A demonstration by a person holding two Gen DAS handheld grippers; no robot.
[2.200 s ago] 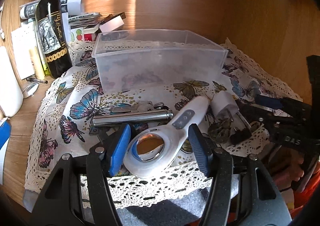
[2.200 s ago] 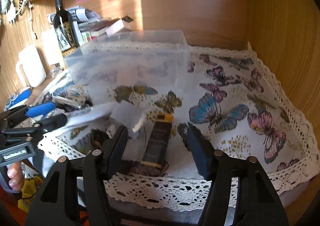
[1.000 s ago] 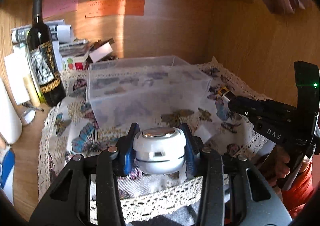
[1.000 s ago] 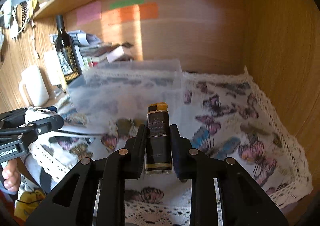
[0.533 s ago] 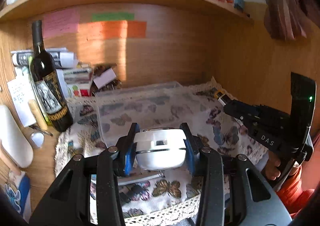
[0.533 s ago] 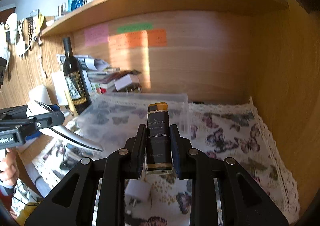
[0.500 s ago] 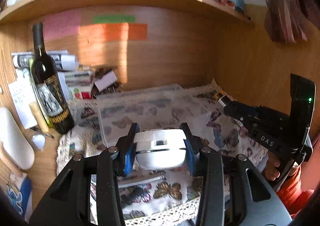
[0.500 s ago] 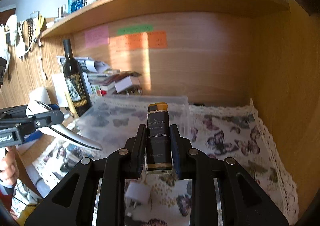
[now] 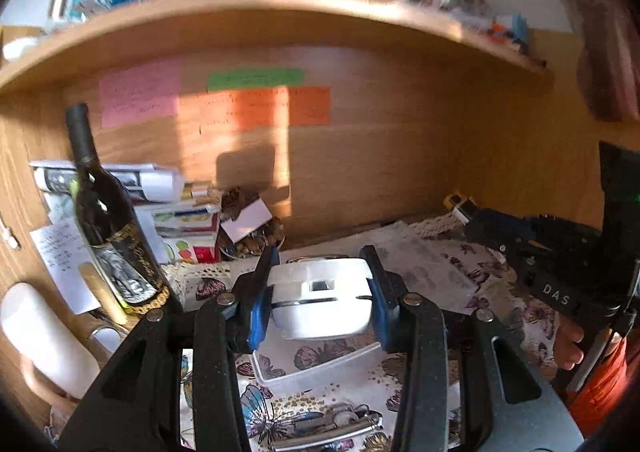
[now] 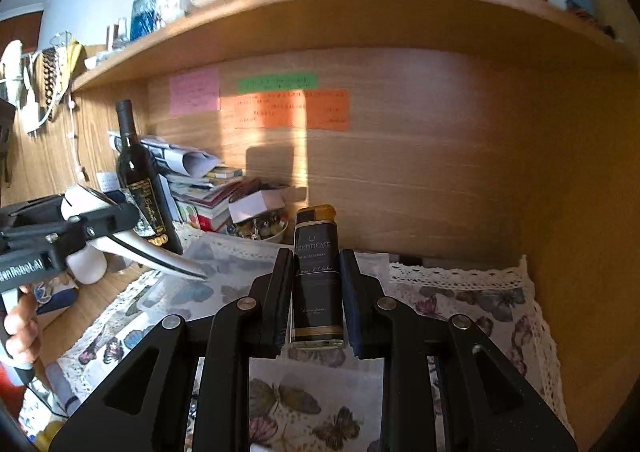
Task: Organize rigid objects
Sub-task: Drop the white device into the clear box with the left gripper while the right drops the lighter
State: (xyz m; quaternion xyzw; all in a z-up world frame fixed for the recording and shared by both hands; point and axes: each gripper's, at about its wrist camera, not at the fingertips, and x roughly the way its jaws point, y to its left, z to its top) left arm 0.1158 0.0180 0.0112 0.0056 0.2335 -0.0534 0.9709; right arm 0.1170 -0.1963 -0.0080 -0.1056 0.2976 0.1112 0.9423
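"CERTIFICATE", seemingly, on black lighter [image 10: 317, 272]

L gripper [image 9: 318, 302] clamped on white magnifier [image 9: 320, 302], held in air. Clear plastic box [image 9: 320, 366] just below/behind claw, on butterfly cloth [image 9: 436, 272]. Wine bottle [image 9: 108, 228] upper-left of claw. R gripper [image 9: 532, 252] to the right, gripping yellow-capped lighter [image 9: 458, 204].

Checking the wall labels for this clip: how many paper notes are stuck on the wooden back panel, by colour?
Pink note: 1
Green note: 1
Orange note: 1
Total: 3
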